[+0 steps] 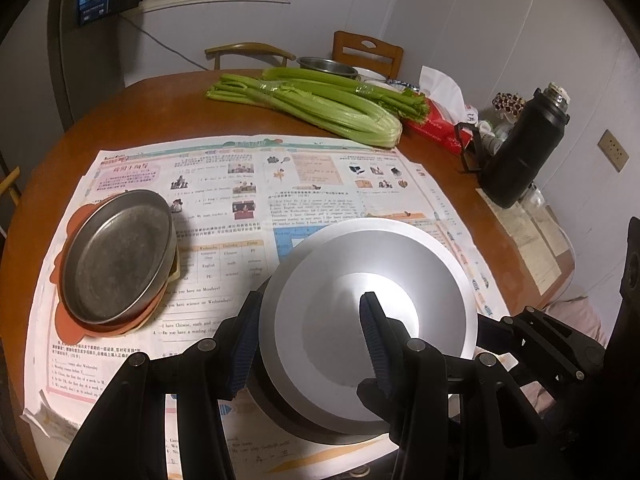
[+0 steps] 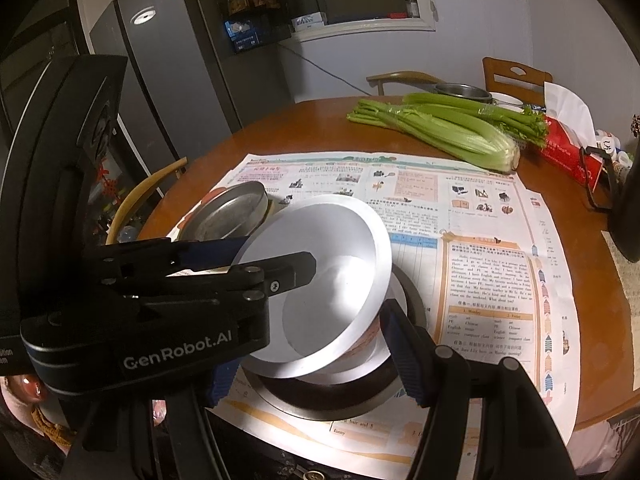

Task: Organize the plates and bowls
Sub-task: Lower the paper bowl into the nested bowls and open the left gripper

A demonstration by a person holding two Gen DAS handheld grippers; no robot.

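Left jaws clamp bowl [image 1: 360, 300] rim; newspaper-covered table [image 1: 168, 92].

Orange plate [image 1: 72, 320] lying mostly hidden under metal pan [image 1: 120, 256]. Dark dish [image 2: 340, 392] showing only as rim beneath silver bowl [image 2: 320, 272]. Left gripper [image 2: 256, 256] blocking bowl's near-left rim in right wrist view. Small print on newspaper [image 1: 320, 184] staying too fine to read. Black flask [image 2: 624, 216] getting cut off by right edge of picture.

Dim room, glare blown out on the white bowl [image 1: 372, 280] — fisheye bending and black vignette at corners.
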